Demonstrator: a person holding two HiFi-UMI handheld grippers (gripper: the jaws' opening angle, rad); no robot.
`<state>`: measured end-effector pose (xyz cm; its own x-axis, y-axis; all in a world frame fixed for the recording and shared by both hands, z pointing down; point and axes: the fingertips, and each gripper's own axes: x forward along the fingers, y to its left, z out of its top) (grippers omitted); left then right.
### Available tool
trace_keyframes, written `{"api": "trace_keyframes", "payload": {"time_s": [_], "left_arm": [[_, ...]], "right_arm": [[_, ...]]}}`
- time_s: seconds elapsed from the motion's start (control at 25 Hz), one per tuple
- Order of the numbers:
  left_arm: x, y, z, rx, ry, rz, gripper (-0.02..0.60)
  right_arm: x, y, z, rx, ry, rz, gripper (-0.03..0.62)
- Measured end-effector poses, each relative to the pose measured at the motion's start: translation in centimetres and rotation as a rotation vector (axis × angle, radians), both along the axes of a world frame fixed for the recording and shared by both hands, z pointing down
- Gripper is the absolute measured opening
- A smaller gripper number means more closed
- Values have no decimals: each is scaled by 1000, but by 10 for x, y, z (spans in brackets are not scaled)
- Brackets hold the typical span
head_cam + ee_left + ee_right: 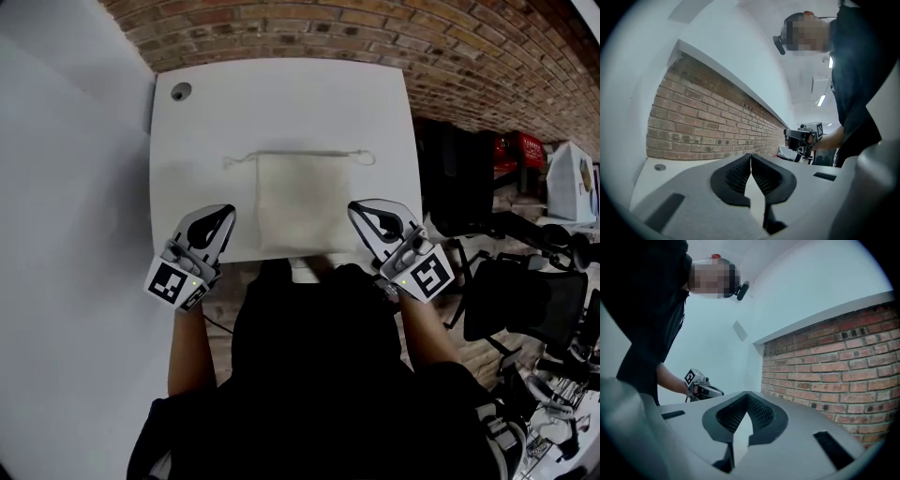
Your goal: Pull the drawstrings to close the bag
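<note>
- The cloth bag (298,202) lies flat in the middle of the white table (281,103). Its lower edge is close to the near edge, and its mouth is turned to the far edge.
- The drawstring (300,153) runs along the bag's mouth. Loose ends stick out past both upper corners and rest on the table.
- Only the head view shows the bag and string; neither gripper view shows them.
- In the head view the left gripper (223,217) is over the near edge, just beside the bag's lower left corner. The right gripper (364,214) is by the lower right corner, so the bag lies between the two.
- The left gripper view shows its two ribbed jaws pressed tip to tip with nothing between them. Past them, the right gripper (802,138) is in the person's hand.
- The right gripper view shows the same thing: its jaws meet at the tips and grip nothing. The left gripper (701,387) shows beyond them.
- Both gripper views look level at the brick wall (703,122), which runs behind the far edge of the table.
- A round hole cover (180,92) sits in the far left corner. It also shows in the left gripper view.
- Black chairs (525,300) stand off the table's right edge, seen from the head view only.
</note>
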<state>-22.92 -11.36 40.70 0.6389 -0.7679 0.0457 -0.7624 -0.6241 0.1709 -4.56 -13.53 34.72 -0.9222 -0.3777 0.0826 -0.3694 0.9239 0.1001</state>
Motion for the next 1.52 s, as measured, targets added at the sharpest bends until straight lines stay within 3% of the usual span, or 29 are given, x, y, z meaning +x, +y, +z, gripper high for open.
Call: {"api": "trace_keyframes", "payload": {"time_s": [0.28, 0.52, 0.8, 1.08, 1.24, 1.36, 1.52], "left_arm": [[-27, -25, 41, 13, -110, -19, 18], [-36, -40, 85, -38, -202, -35, 18], [-39, -56, 104, -92, -312, -58, 20], [-33, -81, 140, -62, -461, 24, 20], [-30, -92, 156, -68, -511, 42, 21], [-28, -97, 167, -69, -571, 51, 81], [-29, -98, 185, -87, -683, 84, 104]], "right_arm": [[-13, -13, 23, 7, 43, 51, 6], [-28, -30, 51, 86, 61, 105, 6], [-17, -63, 86, 32, 73, 77, 6], [-6, -84, 127, -3, 75, 105, 6], [-1, -91, 140, -18, 60, 110, 6], [3, -92, 147, -25, 48, 115, 6], [8, -94, 160, -39, 46, 119, 6]]}}
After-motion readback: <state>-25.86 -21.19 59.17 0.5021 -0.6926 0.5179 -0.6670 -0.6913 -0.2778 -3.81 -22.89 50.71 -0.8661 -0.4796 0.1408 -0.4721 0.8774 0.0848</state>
